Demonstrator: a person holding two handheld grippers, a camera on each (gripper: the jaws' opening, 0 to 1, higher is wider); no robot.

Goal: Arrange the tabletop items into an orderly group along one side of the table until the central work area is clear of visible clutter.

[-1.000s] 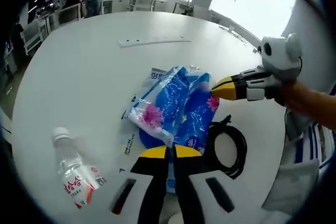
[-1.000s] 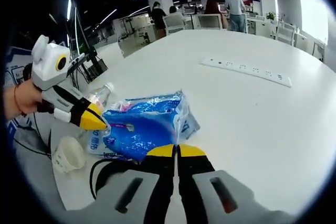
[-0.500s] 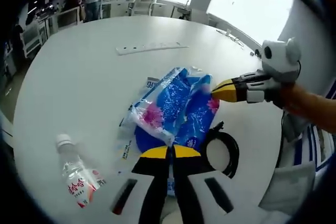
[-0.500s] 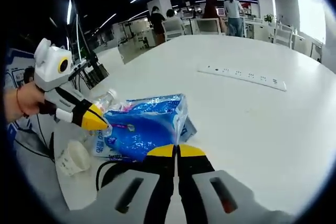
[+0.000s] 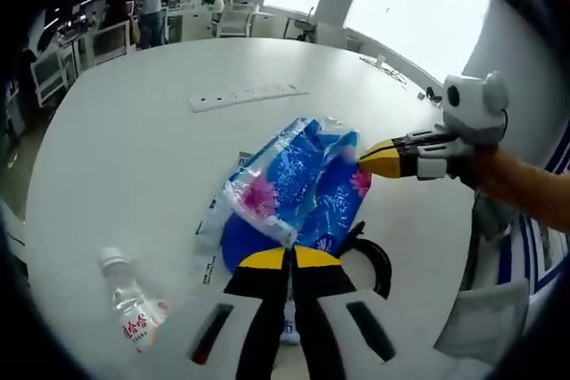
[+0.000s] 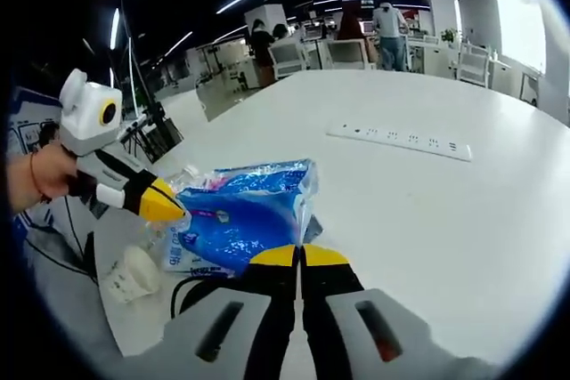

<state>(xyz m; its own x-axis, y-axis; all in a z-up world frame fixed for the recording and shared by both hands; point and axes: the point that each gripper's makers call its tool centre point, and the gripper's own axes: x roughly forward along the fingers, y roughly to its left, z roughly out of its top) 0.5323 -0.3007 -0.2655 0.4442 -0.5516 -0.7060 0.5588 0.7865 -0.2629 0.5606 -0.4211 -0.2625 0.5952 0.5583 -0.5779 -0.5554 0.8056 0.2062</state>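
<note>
Fingers of the left gripper (image 5: 287,260) are pressed together on the near edge of the blue tissue pack (image 5: 298,189), and in the left gripper view the right gripper (image 5: 374,156) comes in from the right with its yellow tips pinched on the pack's far corner. Beyond the pack a white power strip (image 5: 246,94) lies alone on the round white worktop (image 5: 125,157). A small water bottle (image 5: 132,305) lies on its side off to the left, and a coiled black cable (image 5: 374,260) sits just beside the pack.

In the right gripper view the right gripper (image 6: 299,258) has its fingers closed on the tissue pack (image 6: 245,211), with the left gripper (image 6: 162,206) gripping the opposite end. A paper cup (image 6: 132,274) lies tipped near the worktop (image 6: 463,220) edge, and the power strip (image 6: 401,140) lies well apart across it.

Judged from this, tidying is at an early stage: the 2 grippers share 1 item, while bottle, cup, cable and strip are scattered, not yet grouped.
</note>
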